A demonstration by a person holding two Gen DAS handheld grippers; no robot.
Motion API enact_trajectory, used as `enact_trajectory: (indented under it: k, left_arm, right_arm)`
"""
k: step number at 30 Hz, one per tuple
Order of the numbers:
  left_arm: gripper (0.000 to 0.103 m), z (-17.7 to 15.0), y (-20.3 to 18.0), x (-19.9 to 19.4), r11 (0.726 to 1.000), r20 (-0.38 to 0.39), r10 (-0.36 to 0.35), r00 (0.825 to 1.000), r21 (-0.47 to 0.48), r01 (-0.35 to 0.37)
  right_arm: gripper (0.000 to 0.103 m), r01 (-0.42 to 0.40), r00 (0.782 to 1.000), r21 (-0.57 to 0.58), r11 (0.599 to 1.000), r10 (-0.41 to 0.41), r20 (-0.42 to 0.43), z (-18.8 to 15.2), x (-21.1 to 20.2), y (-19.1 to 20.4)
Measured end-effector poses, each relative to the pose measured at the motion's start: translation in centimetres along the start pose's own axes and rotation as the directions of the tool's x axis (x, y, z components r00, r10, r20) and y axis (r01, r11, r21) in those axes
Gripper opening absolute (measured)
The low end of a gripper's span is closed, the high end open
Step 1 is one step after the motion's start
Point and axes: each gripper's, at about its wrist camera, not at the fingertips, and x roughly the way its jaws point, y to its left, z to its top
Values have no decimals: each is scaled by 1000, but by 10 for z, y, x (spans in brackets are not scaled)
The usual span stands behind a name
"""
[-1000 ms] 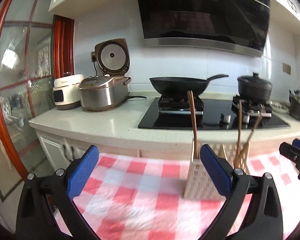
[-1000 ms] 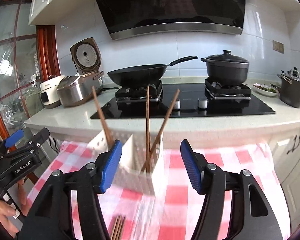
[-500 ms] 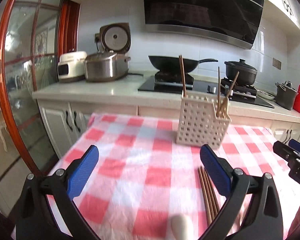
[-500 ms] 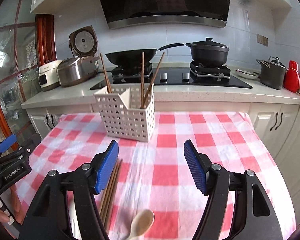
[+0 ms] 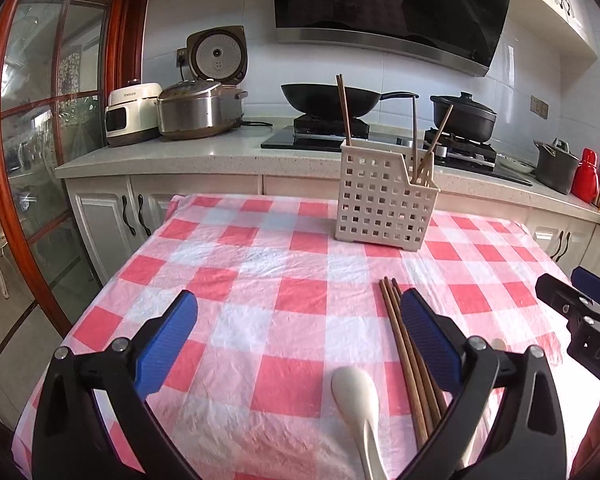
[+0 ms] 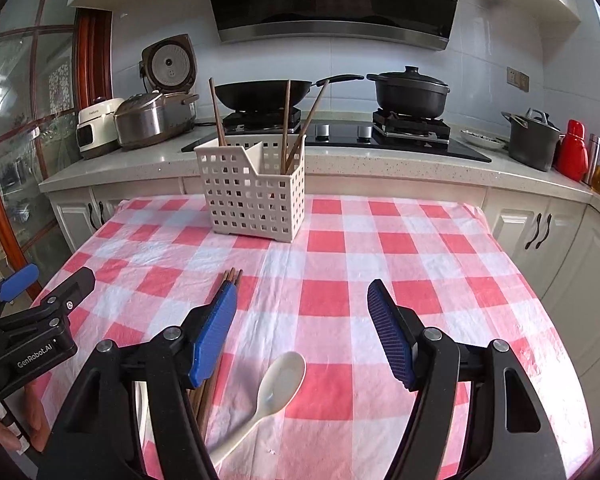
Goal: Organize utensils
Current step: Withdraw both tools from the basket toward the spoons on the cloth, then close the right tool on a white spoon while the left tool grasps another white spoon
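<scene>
Both tongs agape over spoon [image 6: 278,380] and loose chopsticks [image 5: 410,354] (nothing gripped)

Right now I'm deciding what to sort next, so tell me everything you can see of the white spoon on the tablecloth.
The white spoon is one smooth, glossy cream-white piece, plastic or ceramic by its look, with an oval bowl facing up and a slim handle running back toward the camera. It lies flat on the red-and-white checked tablecloth, just right of the loose brown chopsticks, well short of the white basket. Neither gripper touches it; the right gripper is open above it.
</scene>
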Motion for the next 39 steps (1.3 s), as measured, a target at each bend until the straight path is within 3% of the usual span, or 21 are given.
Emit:
enact_trajectory:
  k: [23, 33, 39]
  left_arm:
    - [98, -17, 13, -5, 1000, -24, 0, 1000, 2, 0]
    - [98, -20, 24, -4, 999, -34, 52, 998, -10, -52]
    - [98, -26, 22, 3, 998, -60, 66, 996, 4, -66]
  right_arm:
    - [65, 4, 997, -3, 1000, -5, -71, -23, 8, 15]
    - [64, -22, 985, 154, 988, 48, -166, -41, 21, -16]
    - [57, -33, 972, 151, 988, 66, -225, -52, 32, -7]
